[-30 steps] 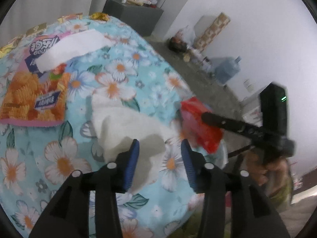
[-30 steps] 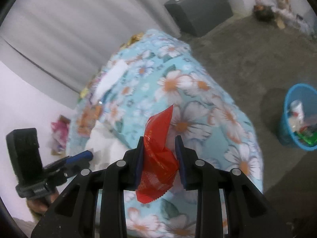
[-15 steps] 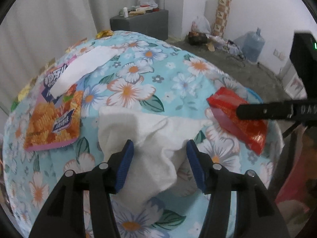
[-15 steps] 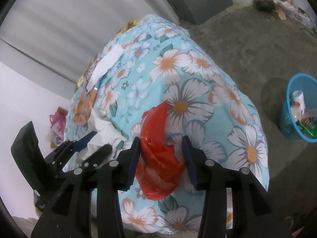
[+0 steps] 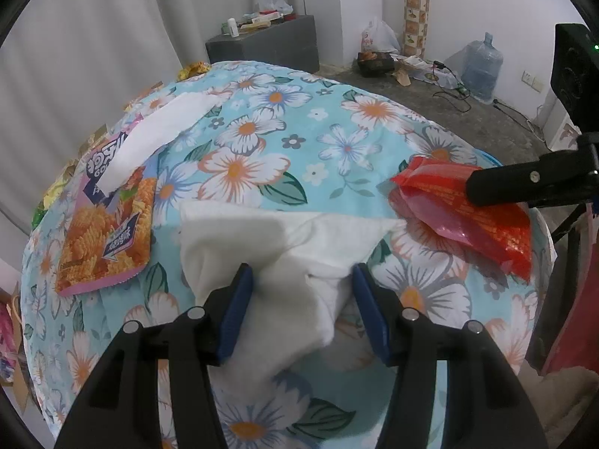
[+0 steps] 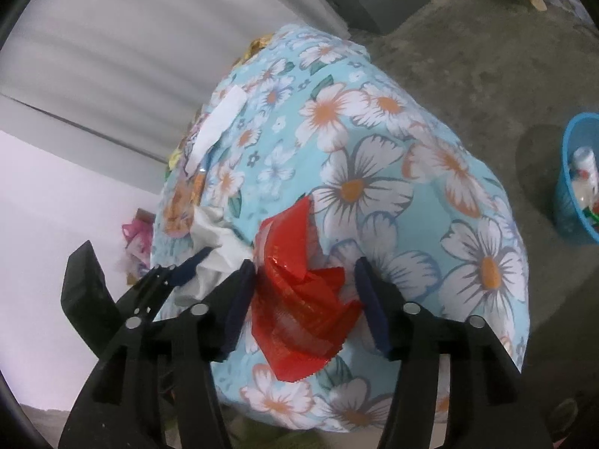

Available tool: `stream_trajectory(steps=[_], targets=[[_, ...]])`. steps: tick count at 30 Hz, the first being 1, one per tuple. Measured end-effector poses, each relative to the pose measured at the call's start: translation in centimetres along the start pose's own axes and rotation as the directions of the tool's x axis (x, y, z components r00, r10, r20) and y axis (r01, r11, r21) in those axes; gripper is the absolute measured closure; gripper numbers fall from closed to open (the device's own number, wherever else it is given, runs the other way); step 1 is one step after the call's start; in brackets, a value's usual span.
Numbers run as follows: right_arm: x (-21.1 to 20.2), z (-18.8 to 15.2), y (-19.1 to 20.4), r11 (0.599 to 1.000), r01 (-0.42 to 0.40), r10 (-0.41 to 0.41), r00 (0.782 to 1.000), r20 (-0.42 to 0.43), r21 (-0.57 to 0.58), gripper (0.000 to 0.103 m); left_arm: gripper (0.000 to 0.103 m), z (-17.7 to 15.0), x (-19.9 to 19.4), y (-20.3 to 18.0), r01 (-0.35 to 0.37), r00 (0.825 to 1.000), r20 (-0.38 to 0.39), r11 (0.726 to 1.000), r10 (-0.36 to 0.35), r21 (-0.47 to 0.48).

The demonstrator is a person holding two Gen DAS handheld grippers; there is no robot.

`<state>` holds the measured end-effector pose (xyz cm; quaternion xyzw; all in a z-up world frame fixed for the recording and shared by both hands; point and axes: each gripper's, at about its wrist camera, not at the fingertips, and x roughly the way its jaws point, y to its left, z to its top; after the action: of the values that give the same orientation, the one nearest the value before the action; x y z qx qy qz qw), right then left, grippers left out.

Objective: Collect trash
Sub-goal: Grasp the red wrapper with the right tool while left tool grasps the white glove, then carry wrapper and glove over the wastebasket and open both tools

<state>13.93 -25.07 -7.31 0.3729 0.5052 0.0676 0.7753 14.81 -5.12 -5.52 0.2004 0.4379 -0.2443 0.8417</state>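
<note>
A crumpled white tissue (image 5: 262, 235) lies on the floral tablecloth (image 5: 337, 142). My left gripper (image 5: 302, 277) hangs over it, open, one blue pad on each side of the tissue and neither pressing on it. A red wrapper (image 6: 299, 310) rests on the cloth near the table's edge. My right gripper (image 6: 304, 265) straddles it and its jaws are opening; the right pad stands apart from the wrapper. In the left wrist view the red wrapper (image 5: 468, 217) lies right of the tissue under the right gripper's finger (image 5: 524, 183).
An orange snack packet (image 5: 108, 232) and a white paper strip (image 5: 161, 131) lie on the far left of the cloth. A blue bin (image 6: 576, 187) holding trash stands on the floor right of the table. A dark cabinet (image 5: 269, 43) and a water bottle (image 5: 481, 67) stand by the walls.
My left gripper rolled and sank over the white tissue with its jaws wider. My right gripper's jaws spread off the red wrapper, which now rests loose on the cloth.
</note>
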Motion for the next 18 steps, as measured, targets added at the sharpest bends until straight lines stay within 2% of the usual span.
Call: stream_trajectory(steps=[11,17,18], targets=[[0.6,-0.3,0.8,0.998,0.026,-0.026,1.000,-0.002,-0.051,0.047,0.049,-0.1,-0.1,-0.1,-0.002,1.000,0.001,1.000,0.002,0.001],[0.9,-0.5,1.0,0.993,0.073,-0.072,0.997,0.014,-0.091,0.064,0.049,-0.1,-0.1,0.1,0.002,1.000,0.008,1.000,-0.002,-0.007],[0.9,-0.6,1.0,0.993,0.075,-0.073,0.997,0.018,-0.092,0.066,0.052,-0.1,-0.2,0.3,0.004,1.000,0.016,1.000,-0.004,-0.015]])
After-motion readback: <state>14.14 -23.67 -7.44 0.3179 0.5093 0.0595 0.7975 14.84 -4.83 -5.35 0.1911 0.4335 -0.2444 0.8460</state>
